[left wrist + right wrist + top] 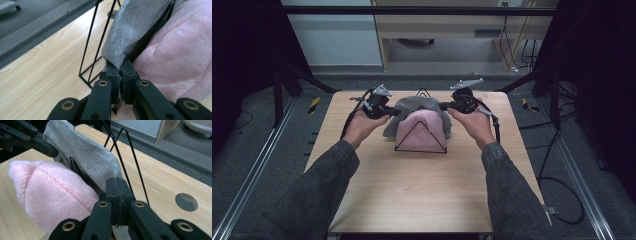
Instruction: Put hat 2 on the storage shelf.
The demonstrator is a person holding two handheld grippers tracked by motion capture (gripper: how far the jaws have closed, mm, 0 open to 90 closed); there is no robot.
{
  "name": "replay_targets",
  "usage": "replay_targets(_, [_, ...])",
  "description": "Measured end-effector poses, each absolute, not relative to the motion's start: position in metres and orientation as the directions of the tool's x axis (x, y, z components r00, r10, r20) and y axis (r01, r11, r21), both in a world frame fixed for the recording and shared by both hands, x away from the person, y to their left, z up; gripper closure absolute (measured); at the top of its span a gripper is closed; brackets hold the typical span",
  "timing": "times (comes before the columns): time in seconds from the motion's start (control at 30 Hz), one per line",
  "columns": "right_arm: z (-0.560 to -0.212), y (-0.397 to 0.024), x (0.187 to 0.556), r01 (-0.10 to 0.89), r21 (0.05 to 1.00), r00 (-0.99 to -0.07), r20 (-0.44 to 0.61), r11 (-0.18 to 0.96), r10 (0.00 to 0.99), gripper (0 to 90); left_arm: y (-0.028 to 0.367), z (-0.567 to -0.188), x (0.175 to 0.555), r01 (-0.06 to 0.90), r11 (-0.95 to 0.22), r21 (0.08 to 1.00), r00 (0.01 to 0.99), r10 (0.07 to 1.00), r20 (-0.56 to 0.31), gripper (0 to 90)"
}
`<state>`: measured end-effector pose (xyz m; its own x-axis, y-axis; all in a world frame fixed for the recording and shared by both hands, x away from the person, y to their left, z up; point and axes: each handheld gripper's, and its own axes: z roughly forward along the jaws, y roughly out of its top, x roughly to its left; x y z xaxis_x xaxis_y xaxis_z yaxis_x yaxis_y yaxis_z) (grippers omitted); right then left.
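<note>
High view: a person's forearms in dark grey sleeves come in from the bottom edge, each hand carrying a hand-held gripper over a light wooden worktop (422, 185). Near the far middle of the worktop stands a black wire rack (420, 136) with triangular frames. A pink knitted cloth (419, 131) is draped over its near part, and a grey cloth (414, 105) lies across the rack behind and above the pink one, hanging down on both sides.

The left hand-held gripper (393, 112) meets the grey cloth at its left end and the right hand-held gripper (443, 106) meets it at the right end, so the cloth spans between the two.

Left gripper view: the left hand-held gripper (121, 68) has its jaws pressed together on a lower edge of the grey cloth (135, 27), with fabric pinched between the pads. The pink knitted cloth (180, 57) bulges just beside it, and thin rods of the wire rack (93, 43) stand on the worktop (42, 72) to the other side.

Right gripper view: the right hand-held gripper (117, 185) is likewise clamped on an edge of the grey cloth (87, 157), a sliver of fabric showing in the seam between its jaws. The pink knitted cloth (52, 195) sits alongside, the wire rack (135, 170) rises behind, and a round hole (186, 202) shows in the worktop (162, 177). The left hand-held gripper (53, 151) holds the cloth's far end.
</note>
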<state>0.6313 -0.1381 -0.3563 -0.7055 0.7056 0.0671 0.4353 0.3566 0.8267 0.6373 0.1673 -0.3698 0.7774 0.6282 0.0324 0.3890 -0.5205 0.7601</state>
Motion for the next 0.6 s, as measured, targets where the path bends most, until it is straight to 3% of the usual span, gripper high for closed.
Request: replay_targets(0.6, [-0.375, -0.143, 0.628, 0.488, 0.797, -0.687, 0.1, 0.356, 0.72, 90.0, 0.168, -0.386, 0.631, 0.427, -0.521, 0.739, 0.756, 0.654, 0.024, 82.4])
